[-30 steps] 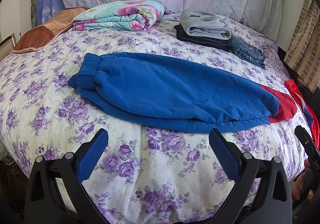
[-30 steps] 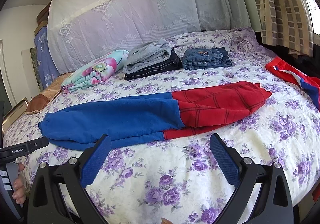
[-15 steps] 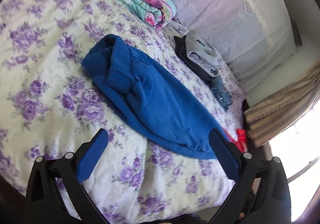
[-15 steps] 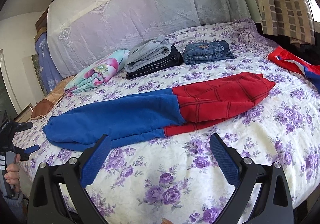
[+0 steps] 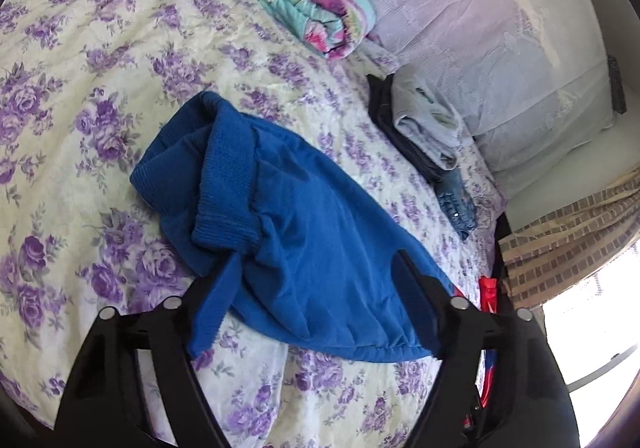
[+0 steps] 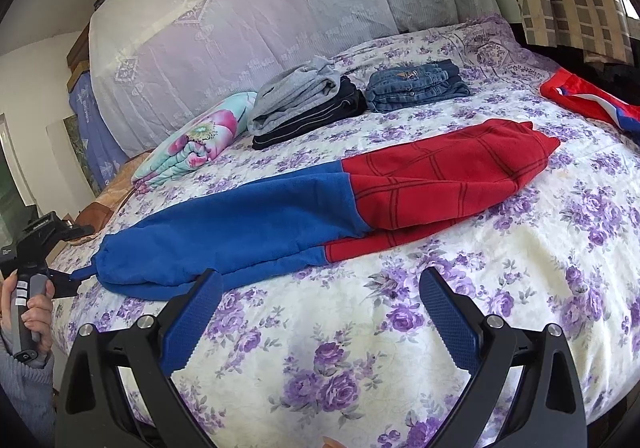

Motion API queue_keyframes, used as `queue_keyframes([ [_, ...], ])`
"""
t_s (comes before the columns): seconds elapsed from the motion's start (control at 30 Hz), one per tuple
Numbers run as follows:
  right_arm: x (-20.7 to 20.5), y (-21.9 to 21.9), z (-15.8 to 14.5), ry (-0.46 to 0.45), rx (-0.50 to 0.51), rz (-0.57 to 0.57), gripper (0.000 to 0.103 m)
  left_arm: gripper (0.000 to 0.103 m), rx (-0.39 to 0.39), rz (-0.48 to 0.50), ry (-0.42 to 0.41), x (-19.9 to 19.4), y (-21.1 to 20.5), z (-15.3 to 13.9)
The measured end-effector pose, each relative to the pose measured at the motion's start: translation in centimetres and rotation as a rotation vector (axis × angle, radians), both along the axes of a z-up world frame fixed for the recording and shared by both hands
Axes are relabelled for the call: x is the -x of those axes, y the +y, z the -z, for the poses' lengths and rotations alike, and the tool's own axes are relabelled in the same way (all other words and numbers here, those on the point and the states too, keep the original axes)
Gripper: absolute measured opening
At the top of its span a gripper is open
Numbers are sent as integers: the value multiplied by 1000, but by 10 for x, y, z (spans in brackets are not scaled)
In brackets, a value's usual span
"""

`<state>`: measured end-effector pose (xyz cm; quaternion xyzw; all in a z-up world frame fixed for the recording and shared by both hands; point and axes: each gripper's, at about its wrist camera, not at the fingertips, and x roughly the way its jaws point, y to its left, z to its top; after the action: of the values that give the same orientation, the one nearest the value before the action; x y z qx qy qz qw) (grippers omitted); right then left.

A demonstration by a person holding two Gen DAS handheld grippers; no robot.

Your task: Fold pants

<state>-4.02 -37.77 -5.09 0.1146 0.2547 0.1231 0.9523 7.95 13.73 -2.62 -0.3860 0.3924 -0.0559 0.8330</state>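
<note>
- Fleece pants [image 6: 304, 208], blue with red legs, lay flat across bed [image 6: 520, 248], nearer than folded clothes stack [image 6: 308, 104].
- Judged soft, light, limp; best taken at ribbed waistband [image 5: 224, 184].
- Left claw [image 5: 316, 304] was closing astride blue cloth, not pinching; right claw [image 6: 320, 308] released, empty.

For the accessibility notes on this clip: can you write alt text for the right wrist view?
Blue and red pants lie stretched flat across a bed with a purple floral cover; the open right gripper hovers near their front edge. Behind sit folded clothes, folded jeans and a floral quilt.
</note>
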Motion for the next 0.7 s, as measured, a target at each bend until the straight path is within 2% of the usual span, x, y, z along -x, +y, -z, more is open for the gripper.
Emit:
queue_keyframes([
  [0.23,-7,-3,1,16,-22,-6,99,72,44,-5,39,9,5,18],
  [0.3,-9,-4,2,24,-25,-11,99,68,45,-11,35,10,5,19],
  [0.37,-11,-6,2,25,-39,-20,99,43,28,-10,29,5,3,17],
  [0.4,-12,-7,2,25,-43,-21,99,37,15,0,30,0,1,16],
  [0.43,-12,-8,3,24,-49,-21,99,20,7,13,28,-4,-1,15],
  [0.53,-13,-15,2,15,-79,-17,99,9,17,28,15,-11,-4,14],
  [0.63,-14,-30,-1,-3,-115,3,99,8,29,21,-60,-10,0,-5],
  [0.7,-19,-44,-5,1,-150,6,99,8,7,31,-104,-14,1,-23],
])
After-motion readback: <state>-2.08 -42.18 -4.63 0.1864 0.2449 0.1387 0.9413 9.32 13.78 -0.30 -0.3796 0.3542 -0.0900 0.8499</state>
